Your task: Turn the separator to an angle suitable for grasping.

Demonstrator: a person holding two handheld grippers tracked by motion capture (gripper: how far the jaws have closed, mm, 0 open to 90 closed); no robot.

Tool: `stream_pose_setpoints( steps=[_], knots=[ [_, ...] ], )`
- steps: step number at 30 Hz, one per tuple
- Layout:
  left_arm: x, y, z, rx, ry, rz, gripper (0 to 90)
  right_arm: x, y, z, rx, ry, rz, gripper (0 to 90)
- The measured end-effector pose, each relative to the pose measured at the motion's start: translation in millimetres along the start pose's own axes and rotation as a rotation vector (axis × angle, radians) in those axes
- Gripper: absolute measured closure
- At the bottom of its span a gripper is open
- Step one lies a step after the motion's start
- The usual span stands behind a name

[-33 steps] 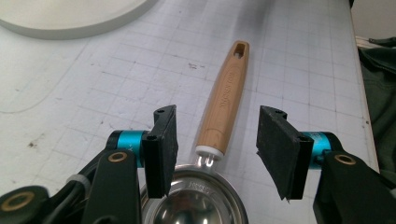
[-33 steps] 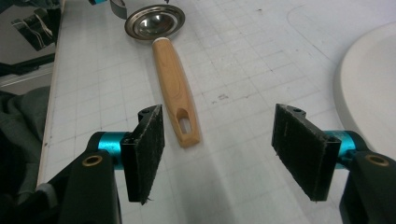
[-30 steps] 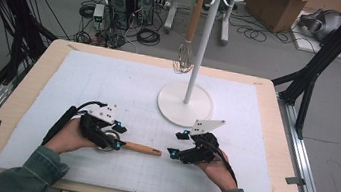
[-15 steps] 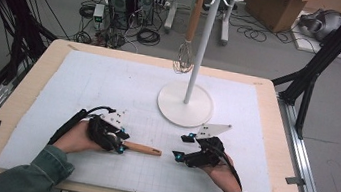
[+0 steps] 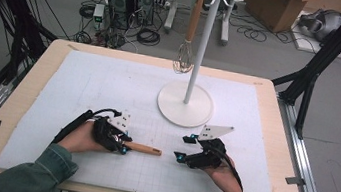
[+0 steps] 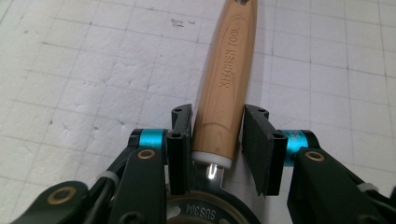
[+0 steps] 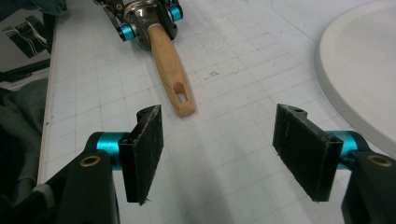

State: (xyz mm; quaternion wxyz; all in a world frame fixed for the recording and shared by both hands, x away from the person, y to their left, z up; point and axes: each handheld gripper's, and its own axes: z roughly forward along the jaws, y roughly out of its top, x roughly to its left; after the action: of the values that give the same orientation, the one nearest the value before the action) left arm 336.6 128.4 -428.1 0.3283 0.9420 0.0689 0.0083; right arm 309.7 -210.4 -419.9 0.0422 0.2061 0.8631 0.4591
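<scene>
your left gripper [image 6: 218,140] was closing around the wooden-handled tool [image 6: 227,88], not yet pinching; next, squeeze and lift.

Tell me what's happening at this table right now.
A person works two handheld grippers over a white mat. The left gripper has just been closing around a wooden-handled kitchen tool lying flat; one pad touches, the other is apart. The right gripper waits open nearby. A whisk hangs on the white stand.
</scene>
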Motion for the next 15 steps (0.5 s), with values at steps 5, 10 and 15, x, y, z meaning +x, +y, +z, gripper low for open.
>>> stream_pose_setpoints(
  steps=[5, 10, 15],
  knots=[
    [0.0, -0.5, -1.2, -0.002, -0.007, 0.008, 67.1, 1.1, -1.9, 3.4, 0.012, 0.005, 0.000, 33.1],
    [0.4, -0.5, -2.0, 0.001, -0.019, -0.001, 67.5, 0.3, -3.1, 3.9, 0.009, 0.000, 0.003, 33.0],
    [0.4, -0.5, -2.5, 0.000, -0.025, -0.004, 67.7, 0.7, -3.7, 5.0, 0.012, 0.005, 0.008, 32.9]
  ],
)
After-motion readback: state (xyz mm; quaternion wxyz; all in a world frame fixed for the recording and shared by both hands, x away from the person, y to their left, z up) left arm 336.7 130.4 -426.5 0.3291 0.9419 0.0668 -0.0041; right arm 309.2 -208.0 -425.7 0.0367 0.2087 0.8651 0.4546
